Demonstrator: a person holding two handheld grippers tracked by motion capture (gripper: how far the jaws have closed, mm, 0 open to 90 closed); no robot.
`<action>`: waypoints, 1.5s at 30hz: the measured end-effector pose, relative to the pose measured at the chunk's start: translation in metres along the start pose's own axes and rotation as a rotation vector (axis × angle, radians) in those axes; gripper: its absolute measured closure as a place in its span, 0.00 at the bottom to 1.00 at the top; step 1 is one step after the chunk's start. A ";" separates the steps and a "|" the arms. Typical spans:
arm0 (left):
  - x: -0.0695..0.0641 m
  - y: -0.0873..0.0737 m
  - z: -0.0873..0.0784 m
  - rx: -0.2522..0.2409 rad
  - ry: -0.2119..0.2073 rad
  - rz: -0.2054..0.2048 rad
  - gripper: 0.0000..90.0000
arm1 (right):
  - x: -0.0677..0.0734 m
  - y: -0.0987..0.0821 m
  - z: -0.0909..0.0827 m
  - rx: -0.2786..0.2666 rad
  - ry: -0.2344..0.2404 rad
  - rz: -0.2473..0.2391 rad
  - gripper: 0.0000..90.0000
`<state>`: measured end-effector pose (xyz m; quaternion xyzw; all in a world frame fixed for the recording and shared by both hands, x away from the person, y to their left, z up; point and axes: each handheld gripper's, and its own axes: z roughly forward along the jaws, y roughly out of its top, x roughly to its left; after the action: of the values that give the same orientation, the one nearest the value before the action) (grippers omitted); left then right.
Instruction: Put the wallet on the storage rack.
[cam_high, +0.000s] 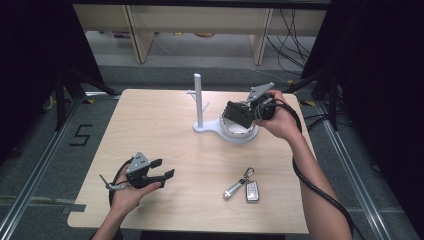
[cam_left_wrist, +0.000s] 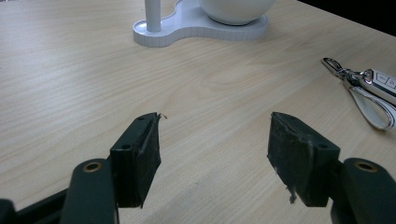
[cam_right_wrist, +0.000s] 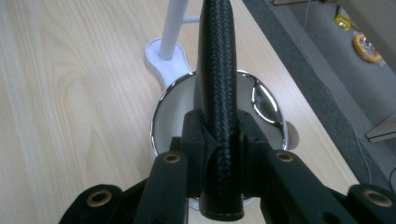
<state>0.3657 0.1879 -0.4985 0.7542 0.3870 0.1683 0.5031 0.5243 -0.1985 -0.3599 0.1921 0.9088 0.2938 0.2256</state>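
My right gripper (cam_right_wrist: 219, 140) is shut on a black woven leather case (cam_right_wrist: 215, 70), holding it edge-on between the pads. The case hangs just above a chrome-rimmed bowl (cam_right_wrist: 161, 107) that sits on a white stand. In the high view the right gripper (cam_high: 239, 112) and the case (cam_high: 234, 115) are over the bowl (cam_high: 239, 134) at the back right of the table. My left gripper (cam_high: 162, 169) rests low near the front left with its jaws open and nothing between them (cam_left_wrist: 212, 154). It points toward the stand.
A white pole with short pegs (cam_high: 198, 100) rises from the stand's base (cam_left_wrist: 196, 28), left of the bowl. A car key fob with a ring and strap (cam_high: 247, 187) lies on the wooden table (cam_high: 150, 125) at the front right, also in the left gripper view (cam_left_wrist: 369, 88).
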 end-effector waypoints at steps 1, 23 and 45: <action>0.000 0.000 0.000 0.003 0.002 0.001 0.37 | 0.000 -0.001 0.001 0.008 0.005 0.007 0.85; -0.002 -0.002 0.002 0.004 -0.008 -0.006 0.37 | -0.011 -0.018 -0.011 -0.084 -0.042 0.260 0.62; -0.006 -0.003 0.006 0.007 -0.029 -0.003 0.37 | 0.028 -0.098 -0.034 0.175 0.078 0.539 0.85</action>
<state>0.3646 0.1801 -0.5030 0.7577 0.3813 0.1554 0.5064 0.4624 -0.2742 -0.4044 0.4340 0.8548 0.2708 0.0870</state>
